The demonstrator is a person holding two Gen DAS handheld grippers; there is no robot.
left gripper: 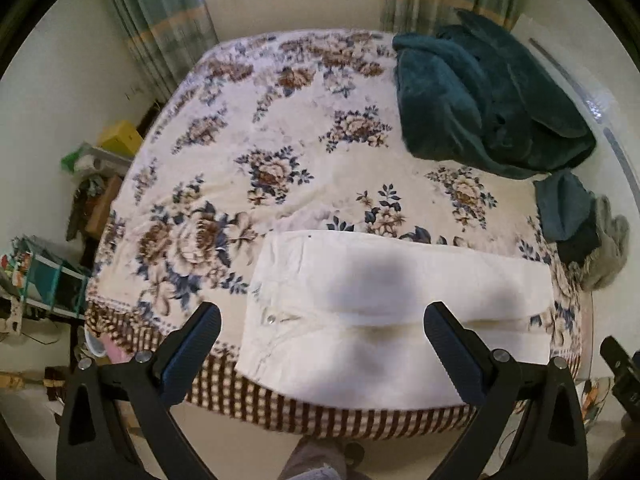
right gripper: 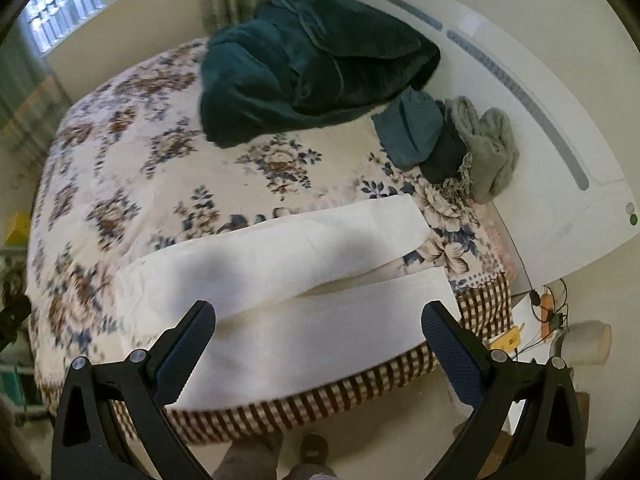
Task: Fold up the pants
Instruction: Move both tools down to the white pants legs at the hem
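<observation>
White pants (left gripper: 384,296) lie lengthwise along the bed's (left gripper: 280,152) near edge, below both spread, empty grippers: left gripper (left gripper: 322,334), right gripper (right gripper: 318,330).

Right gripper (left gripper: 624,372) mostly cut off at left wrist view's right edge, jaws unreadable. Shelf clutter (left gripper: 44,276) left of bed too blurred to identify. Floor items (right gripper: 548,312) by headboard too small to tell.
</observation>
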